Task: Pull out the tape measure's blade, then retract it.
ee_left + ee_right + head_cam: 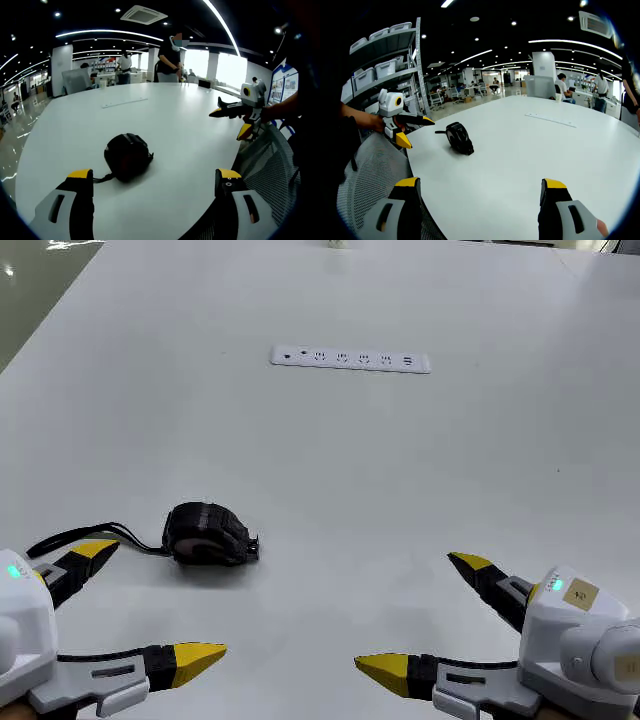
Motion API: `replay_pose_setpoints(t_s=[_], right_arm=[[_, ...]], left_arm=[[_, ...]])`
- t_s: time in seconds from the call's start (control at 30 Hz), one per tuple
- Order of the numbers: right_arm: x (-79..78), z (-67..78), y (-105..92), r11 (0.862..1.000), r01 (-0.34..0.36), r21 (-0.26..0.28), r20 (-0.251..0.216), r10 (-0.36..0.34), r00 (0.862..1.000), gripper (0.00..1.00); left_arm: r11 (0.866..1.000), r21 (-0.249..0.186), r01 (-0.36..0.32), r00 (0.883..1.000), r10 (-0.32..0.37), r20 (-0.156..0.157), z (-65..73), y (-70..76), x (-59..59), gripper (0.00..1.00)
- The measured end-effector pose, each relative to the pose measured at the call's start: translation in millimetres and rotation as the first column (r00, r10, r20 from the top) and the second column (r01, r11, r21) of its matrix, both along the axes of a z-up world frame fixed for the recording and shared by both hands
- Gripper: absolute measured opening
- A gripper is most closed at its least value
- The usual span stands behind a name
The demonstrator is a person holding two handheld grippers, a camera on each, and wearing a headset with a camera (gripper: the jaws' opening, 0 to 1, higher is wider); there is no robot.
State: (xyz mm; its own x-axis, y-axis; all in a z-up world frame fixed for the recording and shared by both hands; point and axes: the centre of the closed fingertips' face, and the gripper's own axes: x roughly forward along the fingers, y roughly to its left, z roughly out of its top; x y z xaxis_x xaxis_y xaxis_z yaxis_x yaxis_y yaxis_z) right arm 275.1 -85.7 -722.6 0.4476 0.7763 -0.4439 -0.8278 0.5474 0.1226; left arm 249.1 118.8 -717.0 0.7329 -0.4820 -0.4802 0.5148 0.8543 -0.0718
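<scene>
Bare table [400, 490] all rnd tape measure [207, 534]

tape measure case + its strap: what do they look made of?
Tape measure: black moulded plastic by the look, perhaps rubber-coated; mostly matte, with a dull sheen on its curved top. Strap: black, thin and limp, lying in a loose curve, so likely woven cord or fabric; the weave is too small to tell.

Nothing legible anywhere: mark on the tan label [580, 592] atop the right hand-held gripper [404, 609] too small, wall posters [289, 80] too blurred.
</scene>
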Motion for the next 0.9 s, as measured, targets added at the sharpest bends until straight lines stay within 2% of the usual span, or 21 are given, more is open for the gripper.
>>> replay_pose_setpoints(t_s=[0.67, 0.73, 0.9], right_arm=[[2.4, 3.3, -1.7, 1.0, -0.005, -0.013, 0.012, 0.005, 1.0, 0.99], [4.5, 5.3, -1.0, 1.0, -0.01, -0.008, 0.034, 0.01, 0.999, 0.99], [6.2, 5.3, 1.1, 1.0, -0.017, -0.012, 0.031, 0.018, 0.999, 0.99]], left_arm=[[1.0, 0.014, 0.007, 1.0, -0.007, 0.006, 1.4, 0.4, 1.0, 0.99], [1.0, 0.015, 0.008, 1.0, -0.008, 0.006, 1.6, 0.4, 1.3, 0.99], [1.0, 0.02, 0.014, 1.0, -0.014, 0.009, 2.3, 1.3, 3.1, 0.99]])
